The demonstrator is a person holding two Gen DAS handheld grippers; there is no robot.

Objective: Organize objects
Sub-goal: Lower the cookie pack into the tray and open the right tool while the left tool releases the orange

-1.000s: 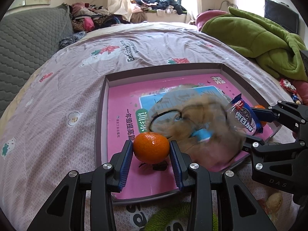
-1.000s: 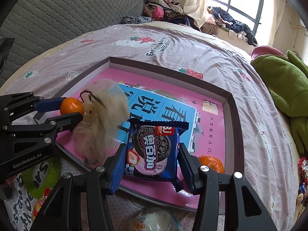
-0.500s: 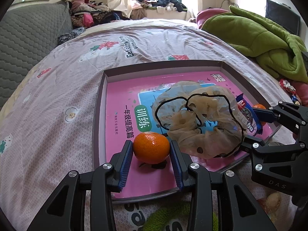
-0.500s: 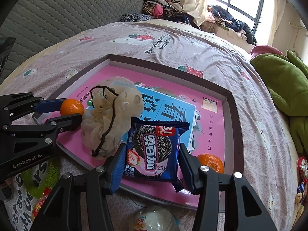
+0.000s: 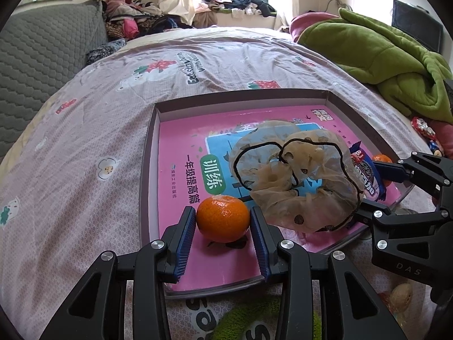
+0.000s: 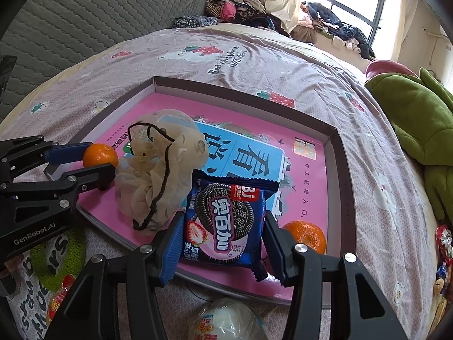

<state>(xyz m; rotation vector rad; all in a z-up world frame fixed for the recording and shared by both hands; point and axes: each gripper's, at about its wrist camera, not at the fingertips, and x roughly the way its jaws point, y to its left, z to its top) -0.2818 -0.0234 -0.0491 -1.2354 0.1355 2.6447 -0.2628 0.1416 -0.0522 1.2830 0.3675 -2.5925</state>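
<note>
Left wrist view: the sheer beige scrunchie, a blur a second ago, now lies settled in the pink-lined tray on the bed, so it counts as placed. The left gripper clasps a glossy round tangerine just above the tray floor.

Right wrist view: the right gripper clenches a crinkly blue cookie packet over the tray's near edge; a second tangerine rests beside it.
</note>
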